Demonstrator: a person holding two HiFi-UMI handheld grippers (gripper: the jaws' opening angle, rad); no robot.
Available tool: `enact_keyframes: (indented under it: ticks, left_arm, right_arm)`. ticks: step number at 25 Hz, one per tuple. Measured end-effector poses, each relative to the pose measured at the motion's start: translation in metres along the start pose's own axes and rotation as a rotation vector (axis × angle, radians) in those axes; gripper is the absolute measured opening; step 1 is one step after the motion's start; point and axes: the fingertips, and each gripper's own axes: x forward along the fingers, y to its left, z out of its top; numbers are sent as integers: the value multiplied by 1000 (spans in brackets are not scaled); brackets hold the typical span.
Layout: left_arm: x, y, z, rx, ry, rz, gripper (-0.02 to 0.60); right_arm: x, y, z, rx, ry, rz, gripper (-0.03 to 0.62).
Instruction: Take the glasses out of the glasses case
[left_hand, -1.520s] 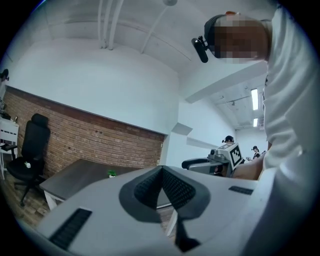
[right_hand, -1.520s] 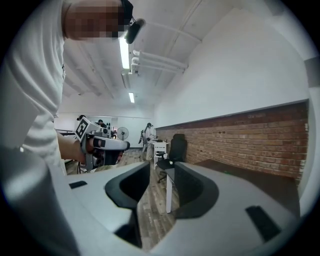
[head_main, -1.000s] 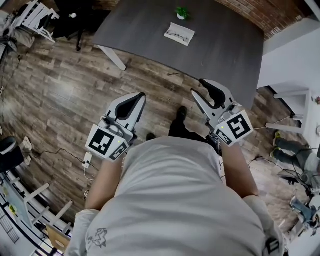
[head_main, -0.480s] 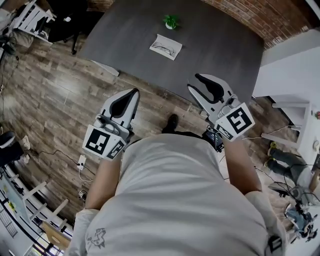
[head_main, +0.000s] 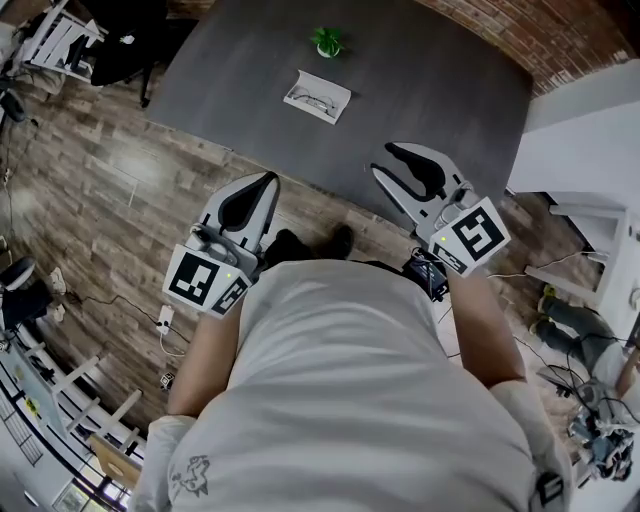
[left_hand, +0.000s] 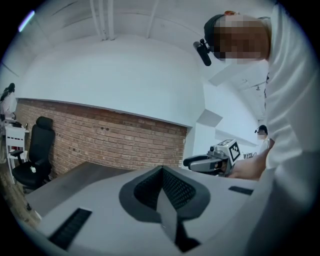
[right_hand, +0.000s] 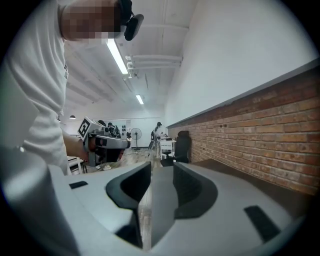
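Left gripper (head_main: 268, 182): jaws together, nothing in them. Right gripper (head_main: 381, 160): jaws apart, just closing a touch, only floor showing in the gap. Both aim forward at the table (head_main: 450, 90), and there's the case (head_main: 338, 104), open, ahead and well apart from both, between their lines, neither clearly nearer. Its long axis runs crosswise to the jaws, dipping slightly rightward in the head view. The glasses (head_main: 312, 98) lie inside along that axis; which way they face is too small to tell.
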Motion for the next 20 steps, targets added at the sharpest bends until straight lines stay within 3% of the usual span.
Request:
enact_keyframes:
  ticks: [9, 20]
  left_arm:
    - [22, 40, -14, -36, 37, -7, 11]
    - [80, 109, -46, -70, 171, -114, 11]
  right_arm:
    - [38, -24, -19, 24, 52, -5, 146]
    - [109, -74, -65, 65, 200, -54, 143]
